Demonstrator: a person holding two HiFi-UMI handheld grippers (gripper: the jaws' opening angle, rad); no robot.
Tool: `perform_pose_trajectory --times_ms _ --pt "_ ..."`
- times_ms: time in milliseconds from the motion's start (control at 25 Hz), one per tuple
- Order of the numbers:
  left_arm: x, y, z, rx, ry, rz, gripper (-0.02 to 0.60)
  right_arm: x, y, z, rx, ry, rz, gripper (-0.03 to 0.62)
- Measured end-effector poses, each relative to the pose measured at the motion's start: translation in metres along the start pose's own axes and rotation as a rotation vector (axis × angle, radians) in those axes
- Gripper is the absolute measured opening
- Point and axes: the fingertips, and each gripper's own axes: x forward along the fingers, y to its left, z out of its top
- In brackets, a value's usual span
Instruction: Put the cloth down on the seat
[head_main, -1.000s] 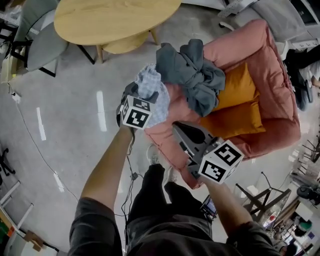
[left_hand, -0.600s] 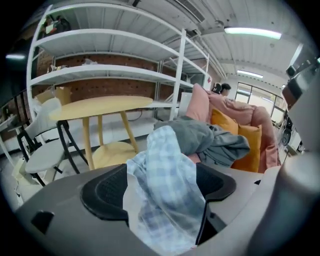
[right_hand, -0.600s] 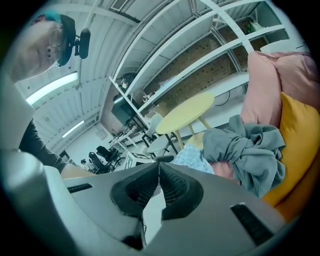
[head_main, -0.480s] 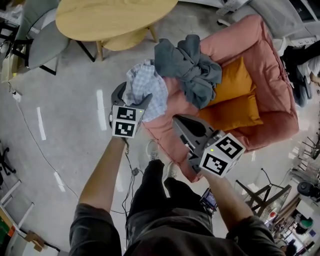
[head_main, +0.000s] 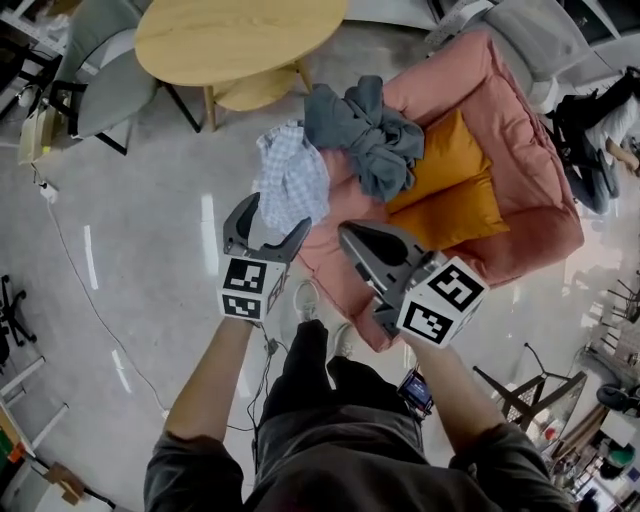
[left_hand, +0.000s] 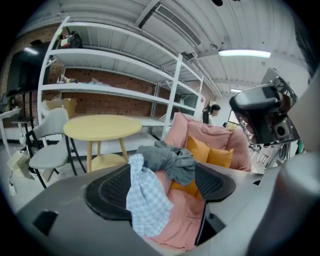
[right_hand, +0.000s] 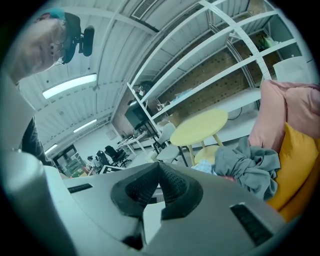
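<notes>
The left tongs (head_main: 272, 222) stand wide and empty. Their jaws have just been opening, and nothing lies between them; the pads are clear of any fabric. The right tongs (head_main: 348, 238), at their 3 o'clock, are pinched together on nothing, probably just kept out of the way.

At 12 o'clock from the left tongs, a little apart, the checked cloth (head_main: 293, 180) hangs over the near corner of the pink armchair (head_main: 530, 230). Part of it is on the padding and part droops toward the floor (head_main: 150, 240). It looks let go, though it sits at the rim rather than mid-seat, perhaps because a grey heap of clothes (head_main: 372, 138) and two orange cushions (head_main: 450, 185) fill the seat at 1 to 2 o'clock.

A round table (head_main: 235, 40) closes in beyond at 12 o'clock. The bare floor from 8 to 10 o'clock leaves ample room to draw back.
</notes>
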Motion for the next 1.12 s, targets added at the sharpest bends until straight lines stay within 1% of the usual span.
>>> perform_pose_trajectory --times_ms 40,80,200,280,400,560,800,1120 --pt "-0.012 -0.012 0.009 0.013 -0.016 -0.011 0.406 -0.007 0.006 0.004 -0.008 -0.007 0.003 0.015" --pt "-0.024 -0.024 0.018 0.023 -0.032 -0.021 0.375 -0.014 0.012 0.008 -0.016 -0.013 0.005 0.015" --pt "-0.058 -0.056 0.047 0.033 -0.095 -0.044 0.204 -0.035 0.029 0.018 -0.044 -0.029 0.012 0.015" --pt "-0.077 -0.075 0.067 0.042 -0.138 -0.053 0.115 -0.05 0.039 0.025 -0.065 -0.041 0.013 0.015" --pt "-0.1 -0.097 0.09 0.059 -0.177 -0.052 0.044 -0.069 0.052 0.036 -0.089 -0.062 0.018 0.015" --pt "-0.12 -0.116 0.11 0.078 -0.198 -0.042 0.014 -0.087 0.069 0.046 -0.119 -0.087 0.031 0.015" --pt "-0.139 -0.133 0.128 0.092 -0.218 -0.045 0.011 -0.1 0.087 0.055 -0.167 -0.114 0.039 0.015" --pt "-0.146 -0.142 0.14 0.094 -0.223 -0.05 0.011 -0.111 0.092 0.062 -0.166 -0.125 0.037 0.015"
